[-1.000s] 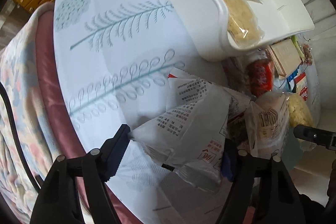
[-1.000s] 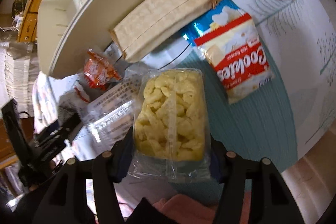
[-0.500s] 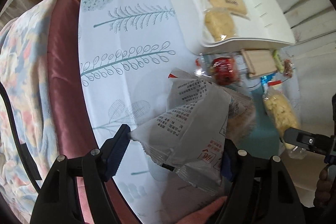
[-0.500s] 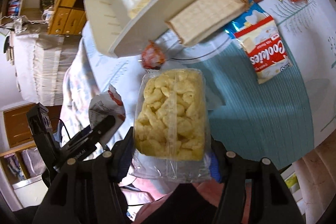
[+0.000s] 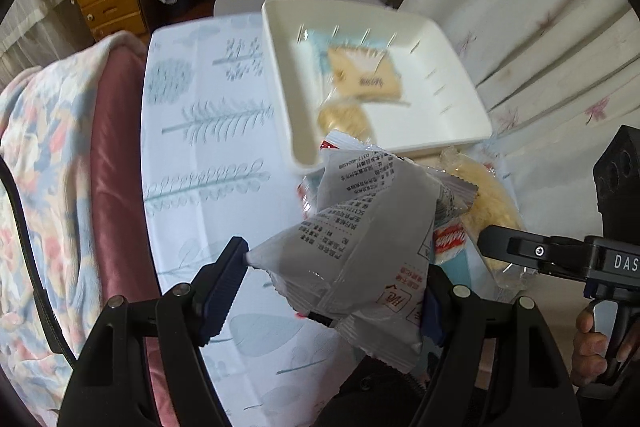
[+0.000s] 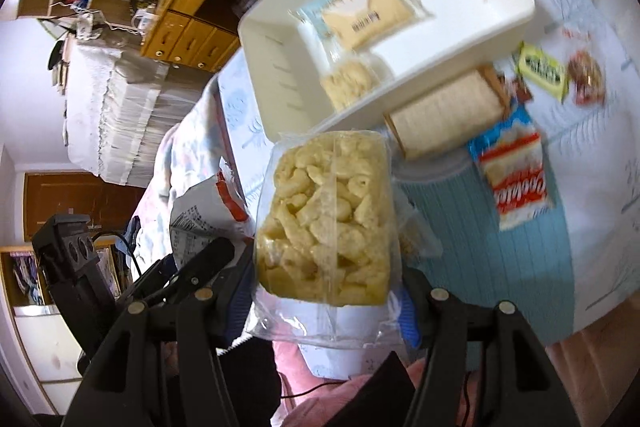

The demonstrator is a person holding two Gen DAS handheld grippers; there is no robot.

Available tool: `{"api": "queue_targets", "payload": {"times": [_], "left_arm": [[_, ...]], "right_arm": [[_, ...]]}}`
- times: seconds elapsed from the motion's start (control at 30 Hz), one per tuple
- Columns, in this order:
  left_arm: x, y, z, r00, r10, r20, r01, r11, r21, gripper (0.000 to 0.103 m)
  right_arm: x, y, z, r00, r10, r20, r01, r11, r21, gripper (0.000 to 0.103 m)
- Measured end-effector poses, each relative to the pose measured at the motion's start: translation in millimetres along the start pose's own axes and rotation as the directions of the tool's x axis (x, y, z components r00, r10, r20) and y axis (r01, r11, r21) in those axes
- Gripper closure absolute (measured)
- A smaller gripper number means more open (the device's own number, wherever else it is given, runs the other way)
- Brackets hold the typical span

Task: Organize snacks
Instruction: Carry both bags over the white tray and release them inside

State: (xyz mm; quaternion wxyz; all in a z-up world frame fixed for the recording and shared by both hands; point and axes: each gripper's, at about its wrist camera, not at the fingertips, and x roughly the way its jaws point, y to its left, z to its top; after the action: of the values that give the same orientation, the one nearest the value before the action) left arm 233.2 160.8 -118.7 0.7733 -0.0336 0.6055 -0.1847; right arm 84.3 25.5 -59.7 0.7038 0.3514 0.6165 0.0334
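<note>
Two snack bags held up over the table, one in each gripper.

The left gripper (image 5: pixel 332 283) clamps a white printed snack bag (image 5: pixel 360 247) between its blue pads, above the leaf-print tablecloth (image 5: pixel 208 155). The right gripper (image 6: pixel 328 291) grips a clear bag of pale puffed snacks (image 6: pixel 328 219). Beyond both sits the white bin (image 6: pixel 276 67), with two packets inside. Right of it, on the cloth, lie a beige packet (image 6: pixel 444 115), a Cookies bag (image 6: pixel 516 183) and two small wrapped sweets.

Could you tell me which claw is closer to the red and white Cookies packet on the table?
Right. The right claw hangs beside the Cookies packet; the left claw is farther away.
</note>
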Motion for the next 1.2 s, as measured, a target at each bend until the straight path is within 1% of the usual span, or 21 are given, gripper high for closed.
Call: {"api": "queue_targets", "payload": {"times": [0.23,0.5,0.73,0.87,1.0,1.07,1.13,1.17,1.2], "left_arm": [[-9.2,-25.5,24.2,0.997,0.009,0.071,-0.008,1.0,-0.023,0.029],[-5.1,-45.6,52.5,0.986,0.018,0.164,-0.006,0.997,-0.072,0.029],[17.7,-57.1,71.1,0.97,0.015,0.242,0.012,0.994,-0.11,0.029],[32.7,-58.0,80.4,0.962,0.01,0.274,0.026,0.992,-0.125,0.029],[44.9,-59.2,88.2,0.954,0.016,0.301,0.024,0.991,-0.129,0.029],[50.6,-59.3,91.4,0.954,0.023,0.3,0.02,0.99,-0.137,0.028],[54.8,-58.3,93.0,0.953,0.022,0.302,0.022,0.989,-0.144,0.025],[58.4,-58.5,94.5,0.957,0.015,0.291,0.028,0.989,-0.143,0.024],[60.5,-57.9,95.4,0.96,0.003,0.281,0.037,0.99,-0.137,0.021]], "right_arm": [[-28.9,2.3,26.7,0.997,0.008,0.081,-0.002,0.997,-0.08,0.043],[-49.7,-10.5,60.6,0.985,0.024,0.173,0.005,0.987,-0.162,0.043],[-48.6,-31.4,92.1,0.965,-0.01,0.263,0.07,0.972,-0.222,0.043],[-41.4,-47.2,110.6,0.957,-0.025,0.288,0.094,0.969,-0.23,0.043],[-33.8,-66.4,129.8,0.953,-0.037,0.3,0.101,0.974,-0.202,0.043],[-32.1,-70.2,135.8,0.953,-0.037,0.3,0.097,0.977,-0.187,0.043],[-29.9,-75.3,140.8,0.951,-0.038,0.306,0.097,0.979,-0.18,0.042],[-29.0,-77.4,143.0,0.951,-0.038,0.307,0.096,0.98,-0.176,0.042],[-27.6,-79.5,145.4,0.952,-0.045,0.303,0.1,0.98,-0.169,0.039]]}}
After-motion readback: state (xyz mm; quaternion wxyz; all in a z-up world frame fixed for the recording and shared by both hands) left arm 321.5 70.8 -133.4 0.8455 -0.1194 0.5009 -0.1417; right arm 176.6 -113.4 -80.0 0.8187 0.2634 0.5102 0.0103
